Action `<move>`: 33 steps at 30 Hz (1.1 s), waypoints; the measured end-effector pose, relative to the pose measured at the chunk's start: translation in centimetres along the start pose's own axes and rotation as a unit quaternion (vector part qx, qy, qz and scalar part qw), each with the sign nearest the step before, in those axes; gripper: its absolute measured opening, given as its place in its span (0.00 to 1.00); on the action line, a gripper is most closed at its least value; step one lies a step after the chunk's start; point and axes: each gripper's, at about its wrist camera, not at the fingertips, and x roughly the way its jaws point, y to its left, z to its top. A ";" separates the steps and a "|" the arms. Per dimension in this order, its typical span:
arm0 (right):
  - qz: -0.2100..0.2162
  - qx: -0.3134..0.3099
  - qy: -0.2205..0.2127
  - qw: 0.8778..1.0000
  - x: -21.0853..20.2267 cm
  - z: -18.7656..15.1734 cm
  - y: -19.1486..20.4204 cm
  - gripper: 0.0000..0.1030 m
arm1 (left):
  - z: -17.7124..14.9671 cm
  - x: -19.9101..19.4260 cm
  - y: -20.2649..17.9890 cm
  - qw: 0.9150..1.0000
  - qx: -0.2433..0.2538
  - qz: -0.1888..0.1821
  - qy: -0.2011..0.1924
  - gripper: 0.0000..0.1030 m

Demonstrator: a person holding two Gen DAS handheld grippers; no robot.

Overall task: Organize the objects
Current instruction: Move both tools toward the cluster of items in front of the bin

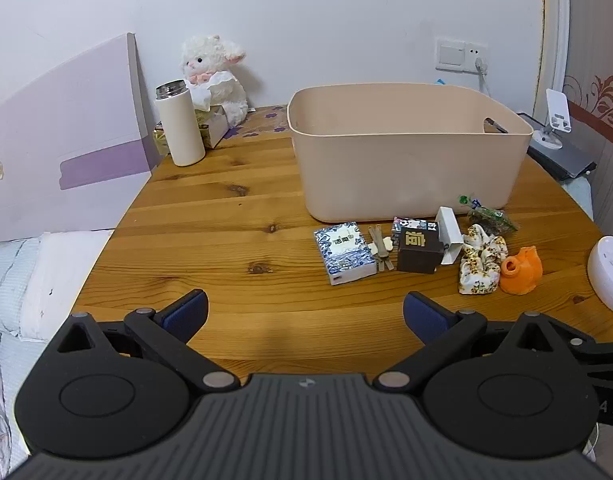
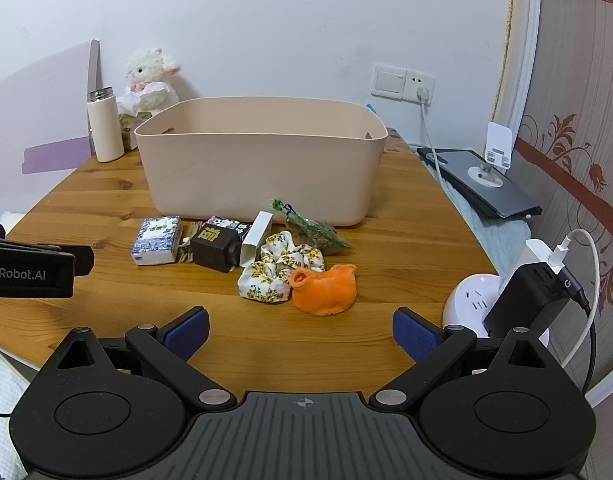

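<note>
A beige plastic bin [image 1: 406, 152] [image 2: 262, 160] stands on the round wooden table [image 1: 226, 216]. In front of it lie a blue-white tissue pack [image 1: 344, 252] [image 2: 156, 240], a dark brown box [image 1: 420, 250] [image 2: 214, 246], a white box [image 1: 450, 230] [image 2: 256, 238], a floral scrunchie [image 1: 480, 260] [image 2: 278, 268], an orange plush toy [image 1: 522, 270] [image 2: 324, 290] and a green packet [image 1: 490, 216] [image 2: 318, 232]. My left gripper [image 1: 304, 314] is open and empty, short of the tissue pack. My right gripper [image 2: 300, 334] is open and empty, just short of the orange toy.
A white flask [image 1: 180, 126] [image 2: 104, 126] and a plush lamb [image 1: 212, 74] stand at the back left. A white power strip with a black charger [image 2: 522, 300] sits at the right edge. A phone stand [image 2: 492, 160] and a dark tablet lie beyond it.
</note>
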 end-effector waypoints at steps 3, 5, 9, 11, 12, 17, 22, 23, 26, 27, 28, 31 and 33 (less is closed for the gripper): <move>0.001 0.000 0.000 1.000 0.0 0.0 -0.1 0.97 | 0.0 -0.3 -0.1 1.000 0.002 0.002 -0.004 1.00; 0.001 0.000 -0.001 1.000 -0.1 0.0 -0.1 0.97 | -0.1 -0.4 -0.2 1.000 0.002 0.001 -0.005 1.00; 0.002 0.001 -0.003 1.000 -0.2 -0.1 -0.3 0.97 | -0.1 -0.5 -0.1 1.000 -0.001 0.000 -0.005 1.00; 0.002 0.002 -0.004 1.000 -0.3 -0.1 -0.3 0.97 | -0.1 -0.5 -0.1 1.000 -0.001 0.001 -0.005 1.00; 0.002 0.002 -0.004 1.000 -0.3 -0.1 -0.3 0.97 | -0.1 -0.5 -0.1 1.000 -0.001 0.000 -0.005 1.00; 0.002 0.004 -0.002 1.000 -0.3 0.0 -0.4 0.97 | -0.2 -0.4 -0.3 1.000 0.000 -0.003 0.000 1.00; 0.002 0.005 -0.001 1.000 -0.2 0.0 -0.5 0.97 | -0.2 -0.4 -0.4 1.000 0.000 -0.004 0.002 1.00; 0.002 0.005 -0.001 1.000 -0.2 0.0 -0.5 0.97 | -0.2 -0.4 -0.4 1.000 0.000 -0.003 0.002 1.00; 0.002 0.008 -0.002 1.000 -0.1 0.0 -0.8 0.97 | -0.2 -0.4 -0.4 1.000 0.000 -0.004 0.003 1.00; 0.002 0.008 -0.002 1.000 -0.1 0.0 -0.8 0.97 | -0.1 -0.3 -0.4 1.000 -0.001 -0.005 0.004 1.00; 0.001 0.009 -0.002 1.000 -0.1 0.0 -0.9 0.97 | -0.1 -0.2 -0.5 1.000 -0.001 -0.006 0.005 1.00; 0.001 0.012 -0.001 1.000 0.1 0.0 -1.0 0.97 | 0.0 0.0 -0.6 1.000 0.000 -0.008 0.010 1.00; 0.001 0.014 0.002 1.000 0.2 0.0 -1.1 0.96 | 0.1 0.2 -0.7 1.000 0.000 -0.009 0.012 1.00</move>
